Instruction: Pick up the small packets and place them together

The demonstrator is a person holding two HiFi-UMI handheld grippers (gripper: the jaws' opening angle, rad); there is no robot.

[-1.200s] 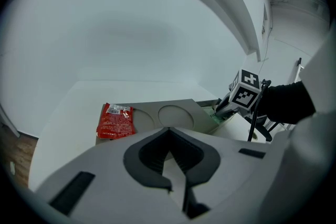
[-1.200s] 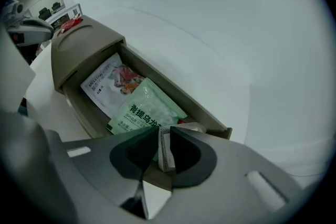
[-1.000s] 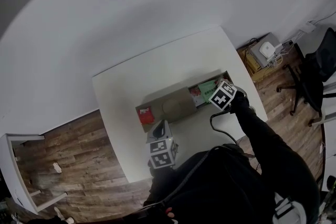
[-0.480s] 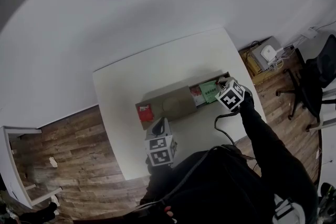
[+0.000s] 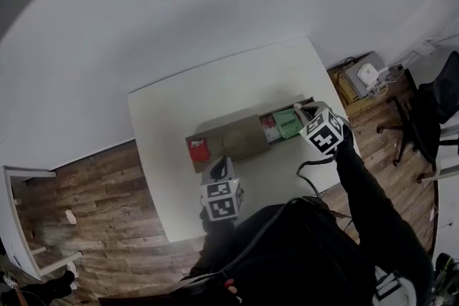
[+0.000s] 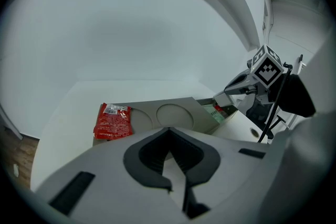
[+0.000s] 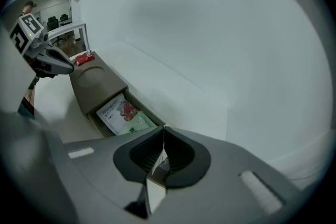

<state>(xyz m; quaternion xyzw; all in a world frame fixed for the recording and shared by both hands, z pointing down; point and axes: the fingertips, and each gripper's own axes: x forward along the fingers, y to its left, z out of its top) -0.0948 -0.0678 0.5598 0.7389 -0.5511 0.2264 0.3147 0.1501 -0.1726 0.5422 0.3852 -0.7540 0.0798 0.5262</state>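
Observation:
A flat cardboard box point(image 5: 237, 140) lies in the middle of the white table point(image 5: 179, 111). A red packet point(image 5: 197, 149) point(image 6: 112, 120) rests on its left end. In its open right end lie a green packet point(image 5: 289, 123) point(image 7: 135, 123) and a white packet with red print point(image 7: 116, 110). My right gripper point(image 5: 305, 112) point(image 7: 164, 128) hangs above that open end, shut on a thin pale packet point(image 7: 157, 168) seen edge-on between the pads. My left gripper point(image 5: 219, 170) point(image 6: 168, 131) hovers near the box's front edge, shut, with nothing visible between its fingers.
The table's right edge is close to my right gripper. On the wooden floor beyond it stand an office chair point(image 5: 423, 111) and a crate with a white device point(image 5: 364, 71). A white shelf unit point(image 5: 21, 226) is at the far left.
My right gripper has lifted up and to the right, away from the box's open end, with the thin packet between its jaws. The left gripper has kept still.

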